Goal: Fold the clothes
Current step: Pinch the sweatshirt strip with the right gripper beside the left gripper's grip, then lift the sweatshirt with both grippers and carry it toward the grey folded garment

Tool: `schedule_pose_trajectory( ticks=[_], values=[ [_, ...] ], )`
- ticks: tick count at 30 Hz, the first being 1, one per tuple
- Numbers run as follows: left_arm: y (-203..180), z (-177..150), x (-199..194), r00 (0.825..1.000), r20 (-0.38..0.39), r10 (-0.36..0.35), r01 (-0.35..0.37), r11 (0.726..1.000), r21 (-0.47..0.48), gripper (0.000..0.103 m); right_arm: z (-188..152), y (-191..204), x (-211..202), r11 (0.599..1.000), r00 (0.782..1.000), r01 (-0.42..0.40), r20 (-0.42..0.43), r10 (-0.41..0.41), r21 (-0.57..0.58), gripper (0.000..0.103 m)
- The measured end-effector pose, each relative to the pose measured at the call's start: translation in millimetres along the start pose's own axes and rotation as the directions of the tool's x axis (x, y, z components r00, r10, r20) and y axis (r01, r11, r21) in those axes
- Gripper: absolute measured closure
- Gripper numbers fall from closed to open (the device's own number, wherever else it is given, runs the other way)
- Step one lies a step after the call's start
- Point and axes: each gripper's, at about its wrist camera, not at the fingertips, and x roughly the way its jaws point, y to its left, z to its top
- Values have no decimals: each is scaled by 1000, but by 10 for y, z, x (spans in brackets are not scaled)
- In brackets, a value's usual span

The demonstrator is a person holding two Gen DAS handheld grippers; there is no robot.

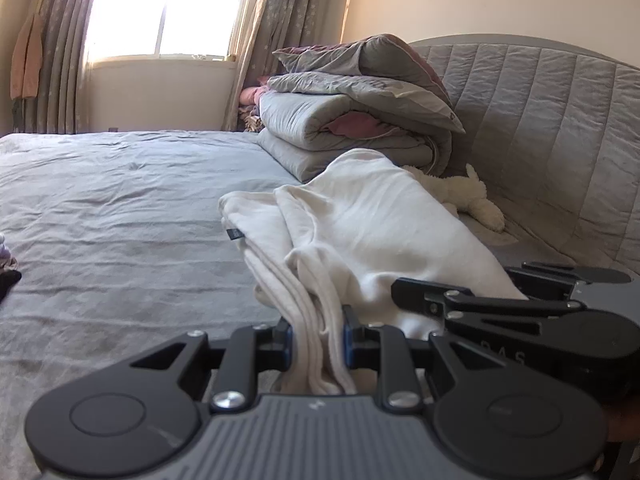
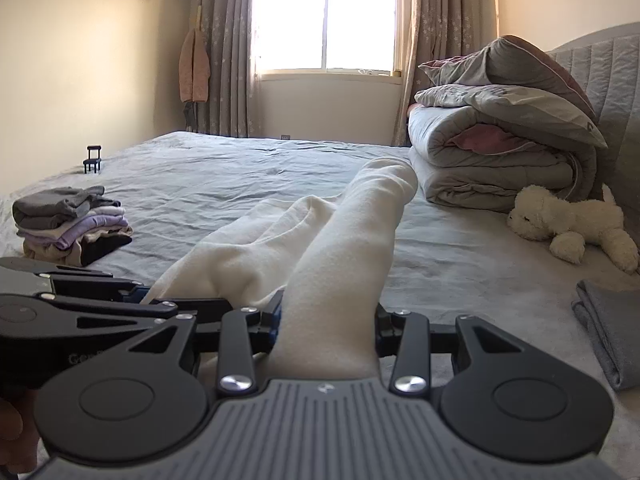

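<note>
While the grey-sheeted bed (image 2: 224,176) fills most of both views, its quilted grey headboard (image 1: 540,120) rises at about two o'clock, and a window (image 2: 324,16) between grey curtains (image 2: 224,48) glares at twelve o'clock in the right wrist view. A stack of folded grey and pink quilts (image 2: 500,140) sits at two o'clock against the headboard, with a white plush dog (image 2: 572,220) lying just in front of it at three o'clock. The cream garment (image 2: 320,248), the piece being folded, stretches from the bottom centre of each view out toward twelve to one o'clock, partly lifted off the sheet and bunched in long folds. A pile of folded clothes (image 2: 72,224) in grey, lilac, beige and black rests at nine o'clock in the right wrist view, well apart from the garment, and a folded grey cloth (image 2: 608,336) lies at four o'clock. The left gripper (image 1: 318,344) is clamped on a narrow gathered strip of the cream garment, its blue-edged pads pressing the cloth from both sides. The right gripper (image 2: 328,332) is closed on a thicker roll of the same garment. The two grippers sit just beside each other. A small black stand (image 2: 93,159) sits at ten o'clock near the bed's far edge.
</note>
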Motion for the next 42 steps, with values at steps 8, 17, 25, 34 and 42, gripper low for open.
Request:
schedule_pose_trajectory(
  ticks=[8,17,25,34,42],
  values=[
    [-201,59,118,1000,4,-17,17,1000,-6,81,29,-202,-57,999,1000,13,2,-13,30,60],
    [-662,292,432,994,43,-98,97,995,7,81,85,-650,-214,990,992,109,55,-114,89,60],
    [-1279,626,849,979,55,-197,194,979,61,81,117,-1158,-409,944,946,273,127,-298,186,61],
    [-2240,976,1467,929,41,-367,343,899,272,82,38,-1967,-644,722,830,418,91,-550,551,61],
    [-2827,1067,1969,866,-64,-496,470,764,442,82,-155,-2453,-683,408,695,445,-20,-719,797,60]
  ],
)
